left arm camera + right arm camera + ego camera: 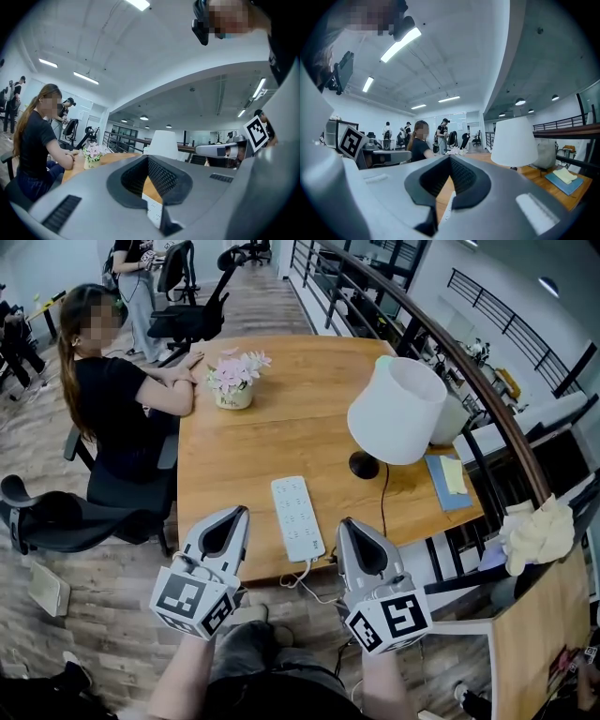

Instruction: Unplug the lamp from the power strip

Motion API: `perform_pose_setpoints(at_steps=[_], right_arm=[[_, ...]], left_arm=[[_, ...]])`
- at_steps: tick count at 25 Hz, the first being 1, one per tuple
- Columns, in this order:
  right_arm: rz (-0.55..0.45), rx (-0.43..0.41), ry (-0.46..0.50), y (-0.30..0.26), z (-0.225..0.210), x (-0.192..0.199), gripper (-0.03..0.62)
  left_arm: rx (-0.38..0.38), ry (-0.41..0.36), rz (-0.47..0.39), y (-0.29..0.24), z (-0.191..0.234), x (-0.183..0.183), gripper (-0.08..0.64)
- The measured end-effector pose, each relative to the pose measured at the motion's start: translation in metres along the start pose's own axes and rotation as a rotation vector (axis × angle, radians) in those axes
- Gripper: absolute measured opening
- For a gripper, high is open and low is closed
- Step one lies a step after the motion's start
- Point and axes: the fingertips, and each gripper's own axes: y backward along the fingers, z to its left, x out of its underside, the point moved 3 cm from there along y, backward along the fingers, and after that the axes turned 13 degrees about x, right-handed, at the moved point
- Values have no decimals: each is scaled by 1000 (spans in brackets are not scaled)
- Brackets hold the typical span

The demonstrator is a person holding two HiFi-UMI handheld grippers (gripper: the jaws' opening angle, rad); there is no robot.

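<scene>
The lamp, with a white shade [397, 409] and a black base [364, 465], stands on the right side of the wooden table [234, 456]. Its black cord [383, 502] runs from the base over the near table edge. A white power strip [297, 517] lies near that edge, with no plug showing in its sockets and a white cable at its near end. My left gripper [243, 511] hovers just left of the strip and my right gripper [343, 521] just right of it, both shut and empty. The strip [153, 210] [447, 204] shows past each gripper's jaws [158, 225] [435, 224].
A person in black [112, 399] sits at the table's left side with arms on it. A flower pot [234, 382] stands at the far left, and a blue book with yellow notes [448, 480] lies right of the lamp. A curved railing [487, 399] and a cloth-draped chair [534, 531] are to the right.
</scene>
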Motion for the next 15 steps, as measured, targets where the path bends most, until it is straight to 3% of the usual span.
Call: perform_pose_setpoints(at_steps=[15], right_arm=[[-15, -7, -28, 2, 5, -4, 8]], left_arm=[[18, -4, -18, 6, -6, -8, -5]])
